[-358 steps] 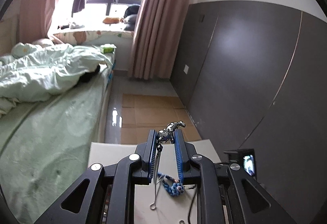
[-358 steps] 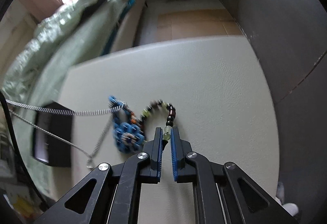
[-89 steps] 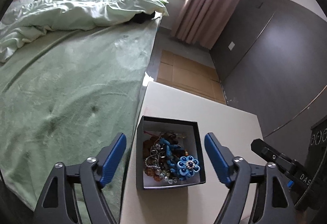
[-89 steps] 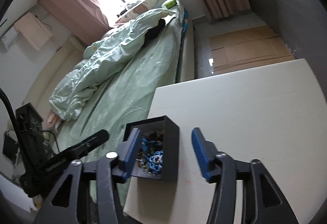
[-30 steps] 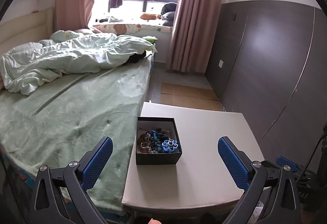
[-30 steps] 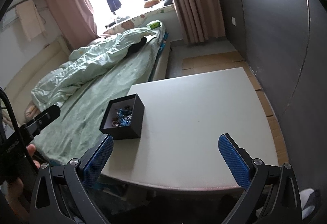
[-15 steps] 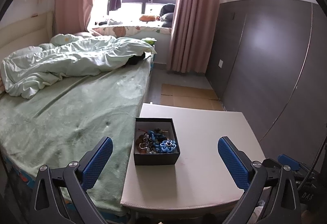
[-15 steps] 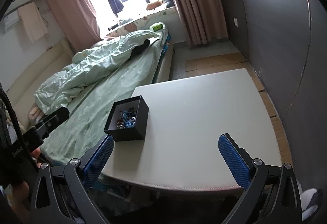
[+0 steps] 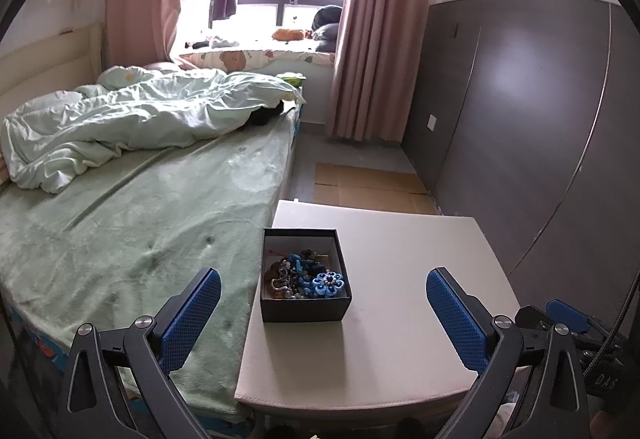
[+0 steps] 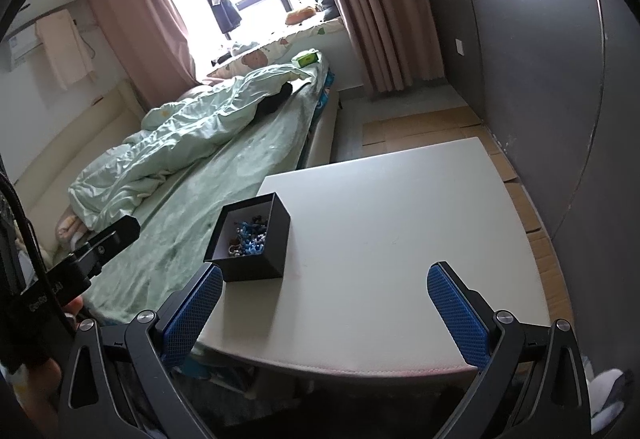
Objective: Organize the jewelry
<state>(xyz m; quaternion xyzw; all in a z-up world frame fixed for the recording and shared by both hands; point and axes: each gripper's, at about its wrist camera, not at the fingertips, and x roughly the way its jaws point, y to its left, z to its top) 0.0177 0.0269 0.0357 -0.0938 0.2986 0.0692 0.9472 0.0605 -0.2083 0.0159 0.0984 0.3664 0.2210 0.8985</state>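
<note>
While blue flower [image 9: 328, 283] faces left, right wrist misses it.

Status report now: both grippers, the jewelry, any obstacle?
Left gripper open, empty. Right gripper open, empty. Jewelry inside black box on white table. No obstacle seen.

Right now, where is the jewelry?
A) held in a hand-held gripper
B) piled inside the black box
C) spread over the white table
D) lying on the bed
B: the beads and the blue flower piece lie piled inside the open black box on the white table; both hand-held grippers are empty.
</note>
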